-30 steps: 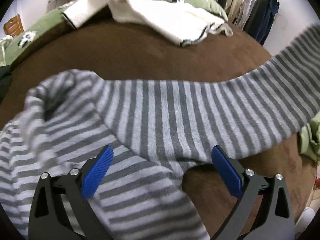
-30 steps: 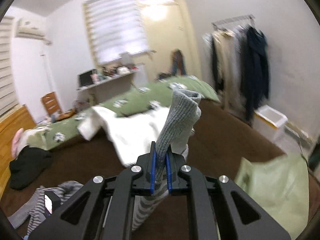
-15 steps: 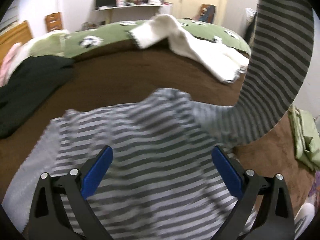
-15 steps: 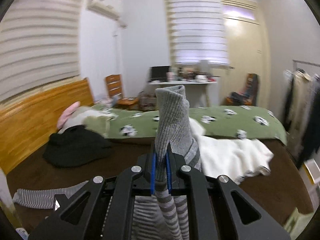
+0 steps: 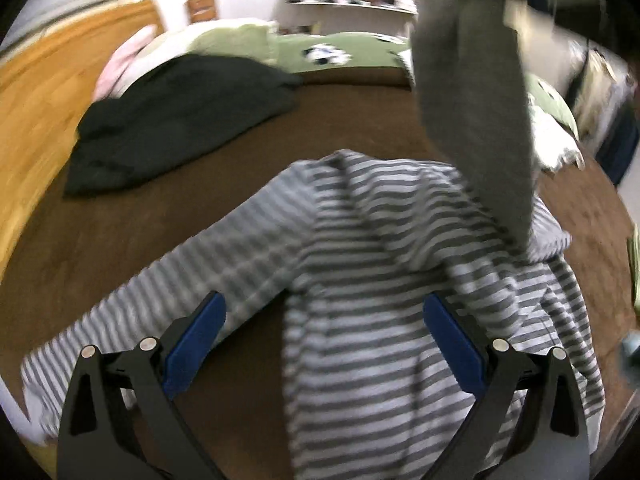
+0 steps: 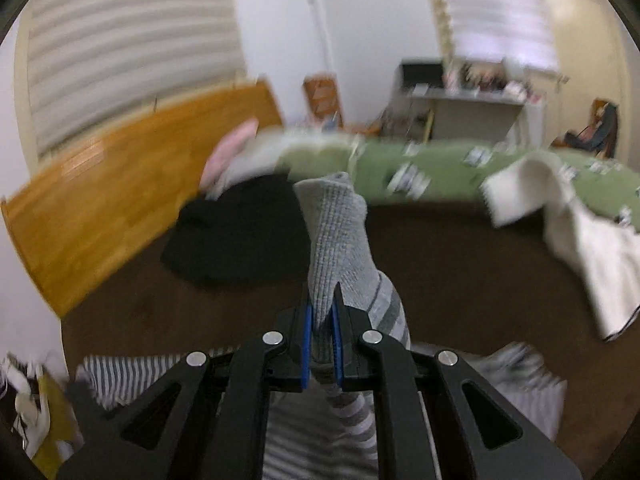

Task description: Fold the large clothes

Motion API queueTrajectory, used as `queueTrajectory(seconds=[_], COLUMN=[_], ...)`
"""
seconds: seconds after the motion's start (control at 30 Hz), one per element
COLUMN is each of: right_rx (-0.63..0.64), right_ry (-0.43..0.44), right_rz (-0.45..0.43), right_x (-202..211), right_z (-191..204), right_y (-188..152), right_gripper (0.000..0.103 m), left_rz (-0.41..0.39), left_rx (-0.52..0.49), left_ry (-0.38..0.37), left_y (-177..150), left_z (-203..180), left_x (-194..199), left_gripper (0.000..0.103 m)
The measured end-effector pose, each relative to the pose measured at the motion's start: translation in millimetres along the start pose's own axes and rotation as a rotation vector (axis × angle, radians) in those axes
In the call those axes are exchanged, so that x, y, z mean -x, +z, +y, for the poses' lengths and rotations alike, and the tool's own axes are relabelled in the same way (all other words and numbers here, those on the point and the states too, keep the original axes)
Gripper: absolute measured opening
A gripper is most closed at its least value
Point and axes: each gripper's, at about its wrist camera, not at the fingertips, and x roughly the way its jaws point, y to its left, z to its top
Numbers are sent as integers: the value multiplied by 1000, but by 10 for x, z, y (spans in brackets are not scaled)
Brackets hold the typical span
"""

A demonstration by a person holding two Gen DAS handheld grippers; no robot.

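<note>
The right gripper [image 6: 320, 338], a black two-finger tool with blue pads, tilts moderately downward over the bed, and its jaws are pressed together on the plain grey ribbed cuff [image 6: 334, 236] of the grey-and-white striped knit sweater [image 5: 384, 320]; the cuff stands up past the fingertips and the striped sleeve hangs down below them. The left gripper [image 5: 322, 344], of the same make, points more steeply down with its blue pads [image 5: 196, 336] spread wide apart and nothing pinched between them. The sweater's body lies directly under and ahead of that open tool on the brown plush bedspread [image 5: 168, 216], one sleeve trailing off to the tool's left, while the other sleeve rises to its upper right as a blurred grey column. Beyond the left tool, further up the bed, a black garment [image 5: 180, 116] lies crumpled near the orange wooden headboard [image 5: 52, 88]. Ahead and to the right of the right tool, a cream knitted garment with dark edging [image 6: 576, 236] drapes over the green patterned duvet [image 6: 448, 176]. No container is visible in either view.
</note>
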Motion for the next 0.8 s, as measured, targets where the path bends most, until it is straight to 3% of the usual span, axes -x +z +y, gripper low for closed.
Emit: queueTrajectory(seconds=[0.23,0.43,0.57,0.63,0.8], right_rx=[-10,-13,-32,-75,-84], right_ry=[14,24,42,97,149], right_rz=[214,361,362,355,242], right_x=[-1165,-1632,-1619,-1553,-1107], right_z=[603,775,738,670,530], right_y=[-793,-1299,-1426,-1360,-1127], right_gripper=[9,19,24,43,63], left_rz=[20,17,26,28,29], left_rx=[138,200,229,237,259], left_ry=[35,46,48,48,48], left_y=[-266,-369,-423,-449,-514], left_z=[592,847,945,977,1023], left_x=[-9,-26,-52,-54,-55], left_gripper=[96,96,96,96,96])
